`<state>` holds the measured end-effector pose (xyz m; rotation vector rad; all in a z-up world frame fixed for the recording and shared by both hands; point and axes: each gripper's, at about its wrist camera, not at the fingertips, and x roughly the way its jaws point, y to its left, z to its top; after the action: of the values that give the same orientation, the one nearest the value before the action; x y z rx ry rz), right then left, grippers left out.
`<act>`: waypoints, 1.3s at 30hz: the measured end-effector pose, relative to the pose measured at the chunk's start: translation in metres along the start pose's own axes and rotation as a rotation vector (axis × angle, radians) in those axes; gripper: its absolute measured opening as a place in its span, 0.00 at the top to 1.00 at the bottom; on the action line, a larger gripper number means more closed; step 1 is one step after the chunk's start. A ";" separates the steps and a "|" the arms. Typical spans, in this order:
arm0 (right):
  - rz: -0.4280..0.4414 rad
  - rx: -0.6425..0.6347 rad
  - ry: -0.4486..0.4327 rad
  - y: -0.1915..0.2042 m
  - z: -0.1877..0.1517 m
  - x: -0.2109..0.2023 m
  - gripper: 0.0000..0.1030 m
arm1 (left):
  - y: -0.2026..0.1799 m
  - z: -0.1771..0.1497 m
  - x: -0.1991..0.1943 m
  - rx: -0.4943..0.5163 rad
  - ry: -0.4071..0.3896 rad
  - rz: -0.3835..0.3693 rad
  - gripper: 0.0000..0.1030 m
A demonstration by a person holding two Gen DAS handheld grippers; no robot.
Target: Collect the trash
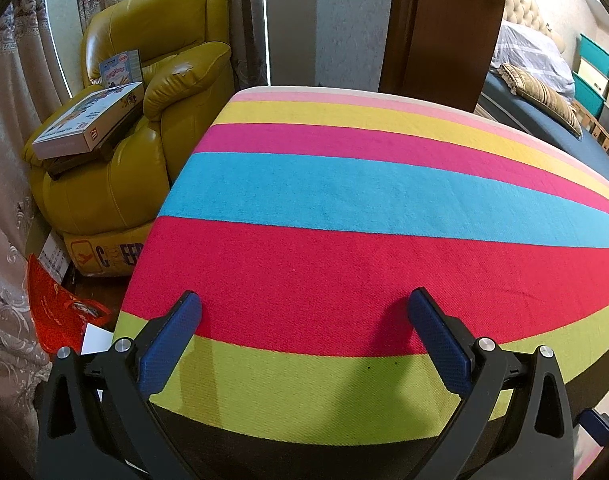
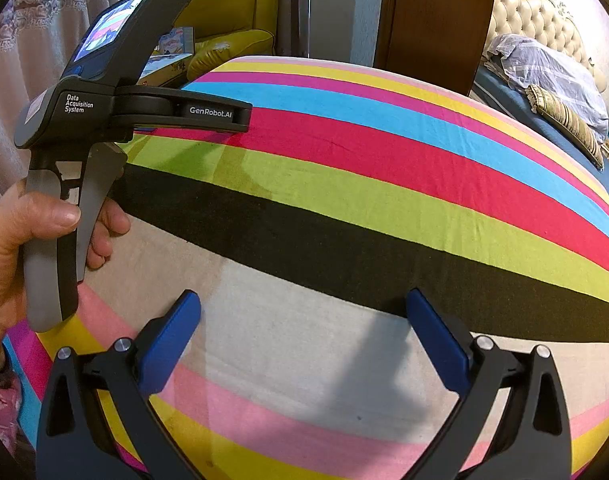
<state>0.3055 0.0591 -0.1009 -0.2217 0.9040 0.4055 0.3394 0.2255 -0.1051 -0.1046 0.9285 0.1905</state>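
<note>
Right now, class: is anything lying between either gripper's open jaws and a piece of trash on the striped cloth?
No trash shows on the striped cloth, so nothing blocks the left gripper or right gripper. Both jaws are open over bare fabric.

A striped cloth [image 1: 344,200] covers the whole surface in both wrist views, its bands running pink, yellow, magenta, blue, red, lime, black and cream. The weave lies flat and smooth, with a faint darker patch on the lime band [image 1: 288,384]. No loose object shows on it.
</note>
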 end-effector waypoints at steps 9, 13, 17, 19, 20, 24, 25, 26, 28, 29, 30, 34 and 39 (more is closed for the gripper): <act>0.000 0.000 -0.001 0.000 -0.001 0.000 0.03 | 0.000 0.000 0.000 0.005 -0.001 -0.007 0.06; 0.000 0.000 -0.001 0.000 -0.001 0.000 0.03 | 0.001 0.000 0.000 0.006 -0.001 -0.007 0.06; -0.001 -0.001 -0.001 0.001 0.000 0.000 0.03 | 0.001 0.000 0.000 0.006 -0.001 -0.007 0.06; -0.001 -0.001 -0.001 0.000 0.000 0.000 0.03 | 0.001 0.000 0.000 0.006 -0.001 -0.007 0.06; 0.000 -0.001 -0.001 0.002 -0.002 0.001 0.03 | 0.001 0.001 0.000 0.006 -0.001 -0.007 0.06; 0.000 -0.019 -0.001 0.005 -0.002 0.001 0.03 | 0.000 0.000 0.000 0.006 -0.001 -0.006 0.06; 0.005 -0.014 -0.001 0.004 -0.002 0.002 0.03 | 0.001 -0.001 0.001 0.006 -0.001 -0.006 0.06; 0.007 -0.013 -0.001 0.004 -0.002 0.002 0.03 | 0.001 0.000 0.000 0.007 -0.001 -0.006 0.06; 0.006 -0.014 -0.001 0.006 -0.004 0.001 0.03 | 0.001 0.000 0.000 0.006 -0.001 -0.007 0.06; 0.006 -0.014 -0.002 0.005 -0.006 0.000 0.03 | 0.001 0.000 0.000 0.006 -0.001 -0.006 0.06; 0.006 -0.013 -0.002 0.005 -0.005 0.000 0.03 | 0.001 0.000 0.000 0.007 -0.001 -0.006 0.06; 0.006 -0.013 -0.002 0.006 -0.006 0.000 0.03 | 0.000 0.000 0.000 0.007 0.000 -0.006 0.06; 0.006 -0.014 -0.002 0.006 -0.005 0.000 0.03 | 0.001 0.000 0.000 0.006 0.000 -0.006 0.06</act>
<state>0.2994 0.0627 -0.1046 -0.2311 0.8998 0.4173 0.3393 0.2263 -0.1053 -0.1018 0.9283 0.1819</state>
